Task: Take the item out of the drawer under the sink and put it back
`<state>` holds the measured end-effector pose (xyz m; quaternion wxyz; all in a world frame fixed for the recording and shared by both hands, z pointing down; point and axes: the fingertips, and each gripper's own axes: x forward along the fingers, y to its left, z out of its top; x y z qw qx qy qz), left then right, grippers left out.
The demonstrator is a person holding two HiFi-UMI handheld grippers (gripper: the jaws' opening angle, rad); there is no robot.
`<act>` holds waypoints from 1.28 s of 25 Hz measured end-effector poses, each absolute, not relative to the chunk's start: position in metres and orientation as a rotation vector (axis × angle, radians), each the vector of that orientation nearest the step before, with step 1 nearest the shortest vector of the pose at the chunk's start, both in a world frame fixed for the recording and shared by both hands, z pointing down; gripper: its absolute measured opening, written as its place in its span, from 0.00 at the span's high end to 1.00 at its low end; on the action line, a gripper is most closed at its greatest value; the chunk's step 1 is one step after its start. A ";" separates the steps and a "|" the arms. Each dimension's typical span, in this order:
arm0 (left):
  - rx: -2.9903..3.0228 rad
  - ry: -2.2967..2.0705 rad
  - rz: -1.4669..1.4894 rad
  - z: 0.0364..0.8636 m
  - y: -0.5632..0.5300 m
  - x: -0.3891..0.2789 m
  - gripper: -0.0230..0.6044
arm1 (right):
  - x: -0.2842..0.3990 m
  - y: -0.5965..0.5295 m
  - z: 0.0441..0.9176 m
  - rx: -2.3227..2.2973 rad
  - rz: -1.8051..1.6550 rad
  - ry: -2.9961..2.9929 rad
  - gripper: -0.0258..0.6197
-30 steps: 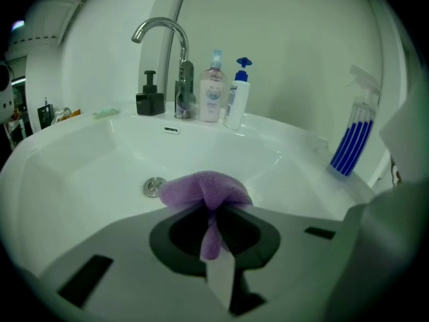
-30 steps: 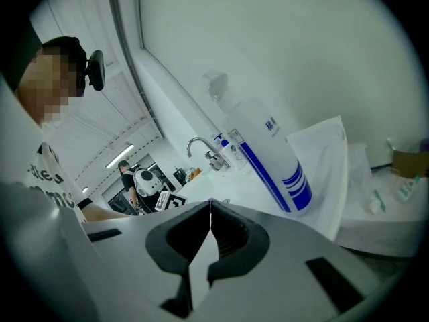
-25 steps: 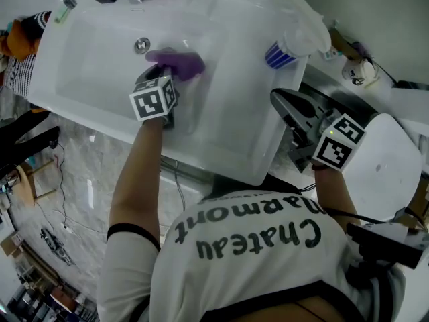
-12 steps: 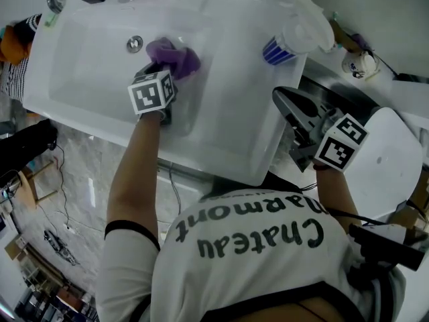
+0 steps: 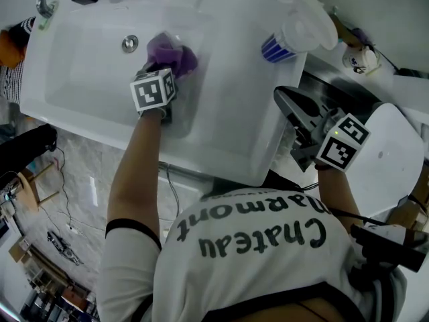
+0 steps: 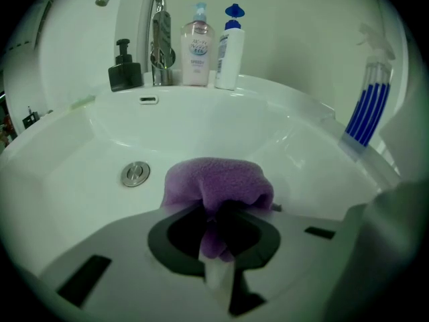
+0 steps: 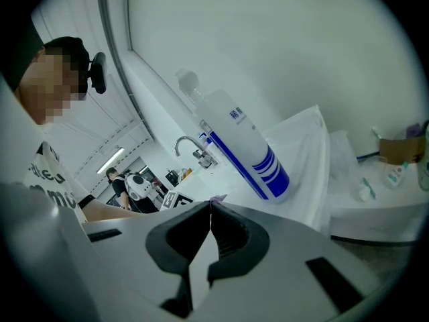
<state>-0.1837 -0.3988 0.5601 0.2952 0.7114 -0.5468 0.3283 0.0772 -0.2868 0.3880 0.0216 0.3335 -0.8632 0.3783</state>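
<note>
Left tool (image 6: 216, 243) clamps the purple cloth (image 6: 218, 183) in the sink (image 6: 80, 173), upper left of head view; right tool (image 7: 210, 213) closed, empty. Taking out seems done; next, return it to the drawer.

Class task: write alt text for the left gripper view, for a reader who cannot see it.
The left gripper is shut on a bunched purple cloth inside a white sink, just right of the drain. Behind stand a faucet, a black dispenser, a pink bottle and a white bottle; a blue-striped spray bottle is at right.
</note>
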 end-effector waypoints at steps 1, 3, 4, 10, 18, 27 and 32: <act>1.889 -1.450 0.873 0.561 -0.399 -0.184 0.90 | 0.077 -0.287 0.389 1.033 1.174 -2.673 0.94; 1.882 -1.434 0.863 0.564 -0.399 -0.183 0.90 | 0.077 -0.287 0.391 1.034 1.180 -2.671 0.94; 1.878 -1.426 0.855 0.565 -0.399 -0.182 0.90 | 0.077 -0.287 0.391 1.034 1.183 -2.670 0.94; 1.872 -1.388 0.843 0.573 -0.399 -0.179 0.90 | 0.074 -0.286 0.395 1.027 1.202 -2.663 0.94; 1.888 -1.421 0.885 0.578 -0.402 -0.177 0.90 | 0.072 -0.285 0.397 1.016 1.166 -2.660 0.94; 1.883 -1.401 0.871 0.579 -0.402 -0.176 0.90 | 0.073 -0.284 0.398 1.009 1.166 -2.648 0.94; 1.877 -1.397 0.913 0.579 -0.403 -0.176 0.90 | 0.072 -0.284 0.398 1.003 1.163 -2.649 0.94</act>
